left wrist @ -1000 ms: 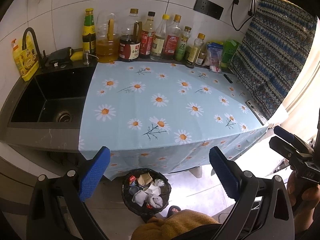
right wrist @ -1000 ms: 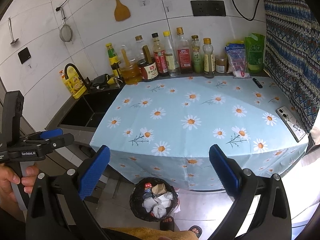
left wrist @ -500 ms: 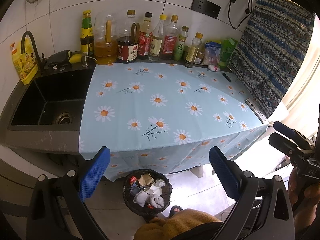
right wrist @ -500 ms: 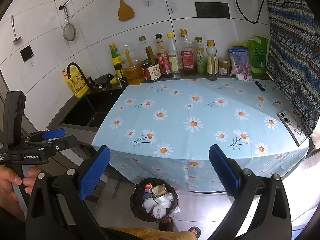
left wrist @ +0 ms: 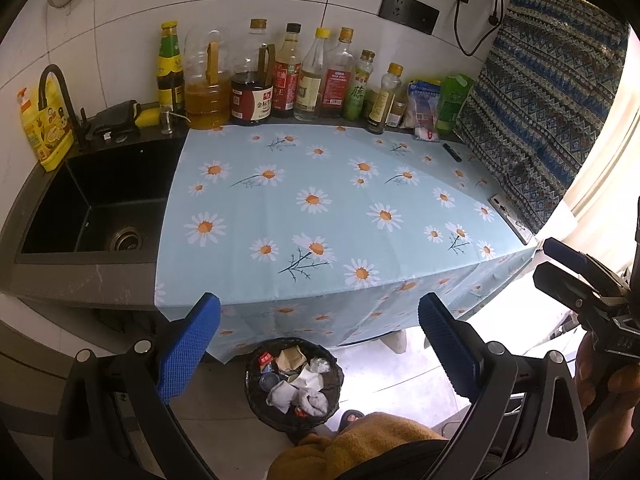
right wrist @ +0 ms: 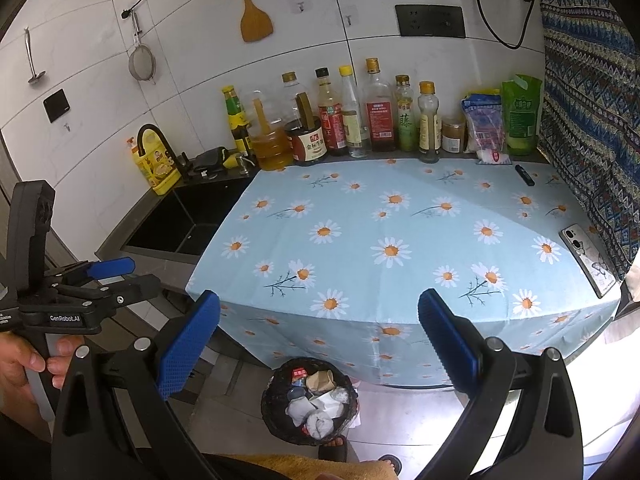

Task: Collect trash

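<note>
A black trash bin (left wrist: 294, 384) stands on the floor in front of the counter, filled with crumpled paper, wrappers and a paper cup; it also shows in the right wrist view (right wrist: 310, 406). My left gripper (left wrist: 319, 344) is open and empty, held above the bin, back from the counter edge. My right gripper (right wrist: 319, 342) is open and empty, also above the bin. The daisy-print cloth (left wrist: 320, 208) on the counter has no loose trash on it. Each gripper shows in the other's view, the right (left wrist: 580, 276) and the left (right wrist: 104, 276).
Sauce and oil bottles (left wrist: 280, 80) line the back wall. A black sink (left wrist: 100, 200) is at the left with a yellow detergent bottle (left wrist: 46, 128). A phone (right wrist: 586, 260) and a small black object (right wrist: 524, 175) lie at the right. A patterned cloth (left wrist: 548, 120) hangs at the right.
Both grippers have drifted slightly back and up from the counter. They stay open and empty.
</note>
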A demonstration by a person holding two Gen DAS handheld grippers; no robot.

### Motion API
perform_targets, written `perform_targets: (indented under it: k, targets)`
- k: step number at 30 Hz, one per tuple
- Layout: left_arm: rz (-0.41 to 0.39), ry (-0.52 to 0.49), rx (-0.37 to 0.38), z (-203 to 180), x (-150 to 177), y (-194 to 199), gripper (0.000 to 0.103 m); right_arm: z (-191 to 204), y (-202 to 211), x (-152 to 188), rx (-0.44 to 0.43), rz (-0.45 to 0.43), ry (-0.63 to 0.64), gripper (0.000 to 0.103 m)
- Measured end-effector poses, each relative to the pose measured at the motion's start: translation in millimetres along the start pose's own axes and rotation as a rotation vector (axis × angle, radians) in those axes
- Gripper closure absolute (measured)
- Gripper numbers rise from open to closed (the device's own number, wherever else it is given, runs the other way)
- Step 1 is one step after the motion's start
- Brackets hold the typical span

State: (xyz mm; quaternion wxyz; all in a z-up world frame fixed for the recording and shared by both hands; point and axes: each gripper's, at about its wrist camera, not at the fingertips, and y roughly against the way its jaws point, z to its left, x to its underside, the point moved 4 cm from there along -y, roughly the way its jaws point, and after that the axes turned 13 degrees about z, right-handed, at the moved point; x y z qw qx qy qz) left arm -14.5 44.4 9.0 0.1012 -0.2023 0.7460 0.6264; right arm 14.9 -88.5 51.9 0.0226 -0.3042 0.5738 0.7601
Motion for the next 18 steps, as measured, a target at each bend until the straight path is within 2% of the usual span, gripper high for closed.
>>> perform_targets:
  k: [18]
  targets:
    - [0.018,0.002,0.015,11,-5,-3,0.007,7,-2,1,-0.007,-0.001,-0.013,0.005]
